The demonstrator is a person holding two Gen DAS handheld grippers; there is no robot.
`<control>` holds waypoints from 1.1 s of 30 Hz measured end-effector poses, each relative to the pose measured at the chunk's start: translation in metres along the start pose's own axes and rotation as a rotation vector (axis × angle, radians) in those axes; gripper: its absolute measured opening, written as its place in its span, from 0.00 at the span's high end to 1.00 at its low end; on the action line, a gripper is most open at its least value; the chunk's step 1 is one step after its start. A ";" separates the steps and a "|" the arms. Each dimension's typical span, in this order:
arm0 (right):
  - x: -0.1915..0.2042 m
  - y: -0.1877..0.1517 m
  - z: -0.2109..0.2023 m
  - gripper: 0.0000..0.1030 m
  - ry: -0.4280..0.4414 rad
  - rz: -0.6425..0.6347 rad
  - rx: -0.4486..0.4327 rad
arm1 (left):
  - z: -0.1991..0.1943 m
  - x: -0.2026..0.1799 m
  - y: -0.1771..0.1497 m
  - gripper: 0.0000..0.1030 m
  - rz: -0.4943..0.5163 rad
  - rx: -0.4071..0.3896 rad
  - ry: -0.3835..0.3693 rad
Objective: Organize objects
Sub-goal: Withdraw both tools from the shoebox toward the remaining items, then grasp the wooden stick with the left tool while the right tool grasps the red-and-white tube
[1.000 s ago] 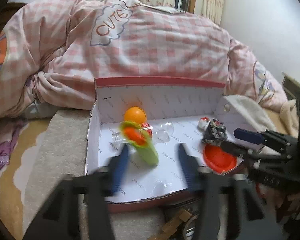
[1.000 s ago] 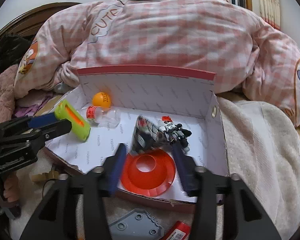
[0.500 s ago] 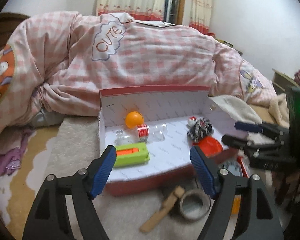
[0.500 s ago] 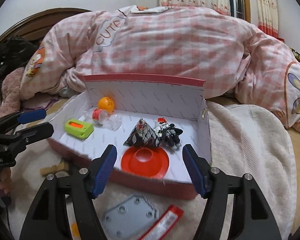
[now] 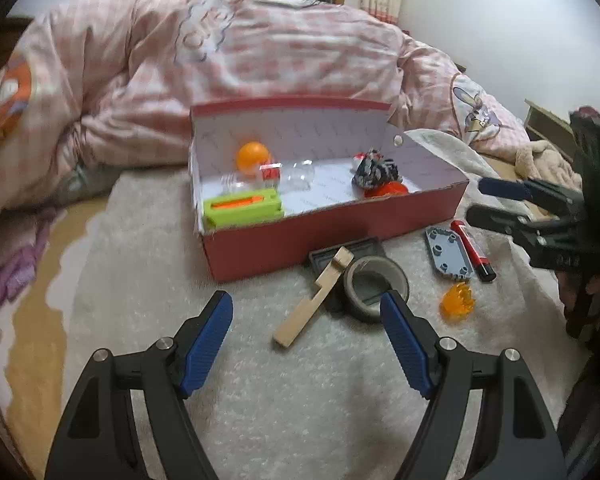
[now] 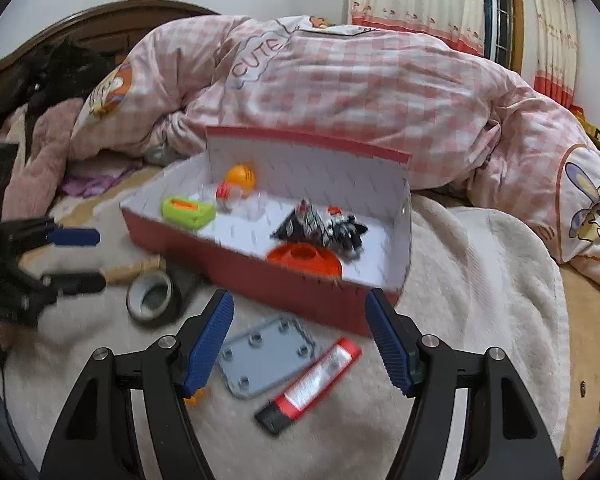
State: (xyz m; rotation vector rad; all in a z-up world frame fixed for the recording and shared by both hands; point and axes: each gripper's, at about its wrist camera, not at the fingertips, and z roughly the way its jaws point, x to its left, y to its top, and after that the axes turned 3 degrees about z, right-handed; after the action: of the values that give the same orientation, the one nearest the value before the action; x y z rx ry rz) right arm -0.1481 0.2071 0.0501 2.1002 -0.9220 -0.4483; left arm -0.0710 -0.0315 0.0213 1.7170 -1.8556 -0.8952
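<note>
A red box (image 5: 332,236) with a white inside lies on the blanket and holds a green case (image 5: 242,210), an orange ball (image 5: 253,156), a clear bottle (image 5: 288,174), a patterned toy (image 5: 376,170) and an orange disc (image 6: 304,258). In front of it lie a wooden strip (image 5: 314,300), a tape roll (image 5: 374,286), a dark tray (image 5: 344,254), a grey plate (image 6: 266,354), a red tube (image 6: 312,386) and an orange toy (image 5: 457,304). My left gripper (image 5: 306,340) is open and empty above the wooden strip. My right gripper (image 6: 300,342) is open and empty above the grey plate.
A pink checked quilt (image 6: 360,80) is piled behind the box. A wooden headboard (image 6: 112,20) stands at the back left. A white fleece blanket (image 6: 480,280) spreads to the right.
My left gripper let go of the green case inside the box, opened and drew back. Both grippers have pulled away from the box, so the loose things in front of it show.
</note>
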 end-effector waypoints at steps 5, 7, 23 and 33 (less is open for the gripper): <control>-0.008 -0.012 0.007 0.32 0.002 0.022 0.063 | 0.013 0.007 -0.001 0.26 -0.032 0.065 0.037; -0.012 -0.015 0.013 0.32 0.015 0.048 0.104 | 0.020 0.004 -0.001 0.26 -0.019 0.085 0.037; -0.032 -0.026 0.033 0.33 -0.020 0.173 0.226 | 0.026 -0.015 -0.007 0.91 0.073 0.130 0.087; -0.017 -0.024 0.030 0.75 -0.028 0.105 0.206 | -0.001 -0.038 -0.010 0.91 0.122 0.056 0.096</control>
State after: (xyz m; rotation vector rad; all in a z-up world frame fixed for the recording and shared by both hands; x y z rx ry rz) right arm -0.1658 0.2144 0.0124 2.2215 -1.1302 -0.3410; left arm -0.0590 0.0054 0.0189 1.6299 -1.9142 -0.7073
